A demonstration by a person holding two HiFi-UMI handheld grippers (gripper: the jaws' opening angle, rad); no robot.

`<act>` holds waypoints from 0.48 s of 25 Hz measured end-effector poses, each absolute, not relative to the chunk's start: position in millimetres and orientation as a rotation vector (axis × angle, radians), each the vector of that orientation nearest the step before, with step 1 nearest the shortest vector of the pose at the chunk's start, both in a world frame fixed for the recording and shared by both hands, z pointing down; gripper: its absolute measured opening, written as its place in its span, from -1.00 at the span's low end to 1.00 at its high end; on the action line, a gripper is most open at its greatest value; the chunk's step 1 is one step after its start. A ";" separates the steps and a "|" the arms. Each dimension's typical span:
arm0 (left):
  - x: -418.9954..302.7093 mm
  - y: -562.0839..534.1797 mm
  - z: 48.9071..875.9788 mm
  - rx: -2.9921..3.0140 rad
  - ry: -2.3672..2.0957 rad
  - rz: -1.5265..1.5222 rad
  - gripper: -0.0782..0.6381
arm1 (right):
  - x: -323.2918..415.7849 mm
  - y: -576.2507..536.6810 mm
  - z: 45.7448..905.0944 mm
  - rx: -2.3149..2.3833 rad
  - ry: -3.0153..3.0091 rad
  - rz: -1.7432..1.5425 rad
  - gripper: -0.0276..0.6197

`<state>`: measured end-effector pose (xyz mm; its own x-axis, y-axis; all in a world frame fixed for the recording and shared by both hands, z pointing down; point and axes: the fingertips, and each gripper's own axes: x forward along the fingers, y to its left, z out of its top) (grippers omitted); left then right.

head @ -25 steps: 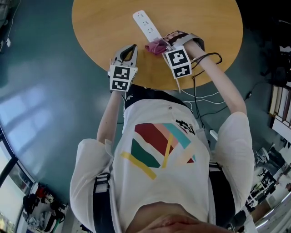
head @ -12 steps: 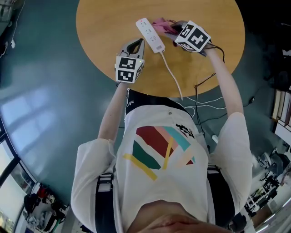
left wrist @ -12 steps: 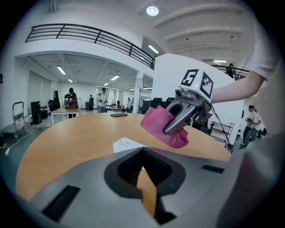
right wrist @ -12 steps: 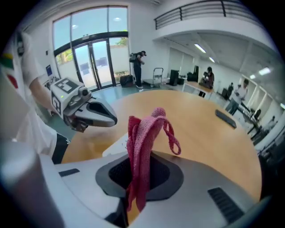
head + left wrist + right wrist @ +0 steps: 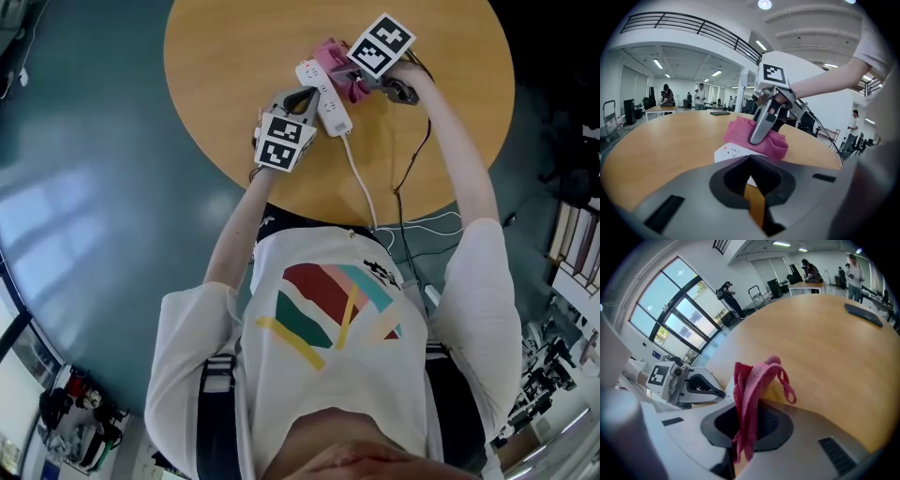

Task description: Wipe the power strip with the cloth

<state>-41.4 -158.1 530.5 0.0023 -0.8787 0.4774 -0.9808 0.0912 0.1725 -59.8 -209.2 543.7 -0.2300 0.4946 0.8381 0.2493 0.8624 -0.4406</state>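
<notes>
On the round wooden table (image 5: 234, 56) lies a white power strip (image 5: 323, 96), also low in the left gripper view (image 5: 733, 152). A pink cloth (image 5: 334, 62) sits bunched on its far end. My right gripper (image 5: 352, 81) is shut on this cloth (image 5: 752, 380) and points down at the strip. From the left gripper view, the right gripper (image 5: 759, 136) presses into the cloth (image 5: 771, 145). My left gripper (image 5: 307, 94) is shut with nothing between its jaws. Its tip (image 5: 750, 161) rests against the strip's near left side.
The strip's white cable (image 5: 361, 183) runs off the near table edge. A black cable (image 5: 412, 159) hangs from my right gripper. A dark flat object (image 5: 864, 315) lies far across the table. Teal floor (image 5: 84, 187) surrounds the table. People stand far off.
My right gripper carried the cloth from the strip's near end along to its far end. My left gripper moved forward from beside the strip until its tip touched it.
</notes>
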 end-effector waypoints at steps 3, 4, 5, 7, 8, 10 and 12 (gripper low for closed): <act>-44.9 -158.1 531.0 1.856 -1.887 0.304 -0.66 | -71.1 -207.2 548.0 -0.586 -1.792 0.289 -0.79; -44.8 -157.6 530.1 1.867 -1.885 0.316 -0.66 | -73.7 -206.6 548.8 -0.586 -1.788 0.306 -0.80; -44.3 -156.8 528.9 1.875 -1.883 0.326 -0.66 | -76.1 -206.3 549.0 -0.583 -1.787 0.326 -0.80; -43.2 -154.9 526.6 1.875 -1.872 0.336 -0.66 | -80.3 -206.2 547.7 -0.574 -1.790 0.367 -0.80; -43.0 -154.9 525.5 1.876 -1.870 0.334 -0.66 | -81.6 -205.6 546.2 -0.577 -1.791 0.383 -0.80; -42.6 -155.7 523.4 1.884 -1.871 0.336 -0.66 | -81.7 -203.1 542.9 -0.595 -1.791 0.393 -0.80; -41.7 -156.3 522.9 1.900 -1.877 0.349 -0.66 | -78.2 -200.9 541.5 -0.616 -1.789 0.388 -0.80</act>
<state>-41.7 -156.3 522.9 0.0452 -0.8786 0.4754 -0.9907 0.0217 0.1341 -78.2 -200.9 541.5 -0.2156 0.5878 0.7798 0.2121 0.8077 -0.5502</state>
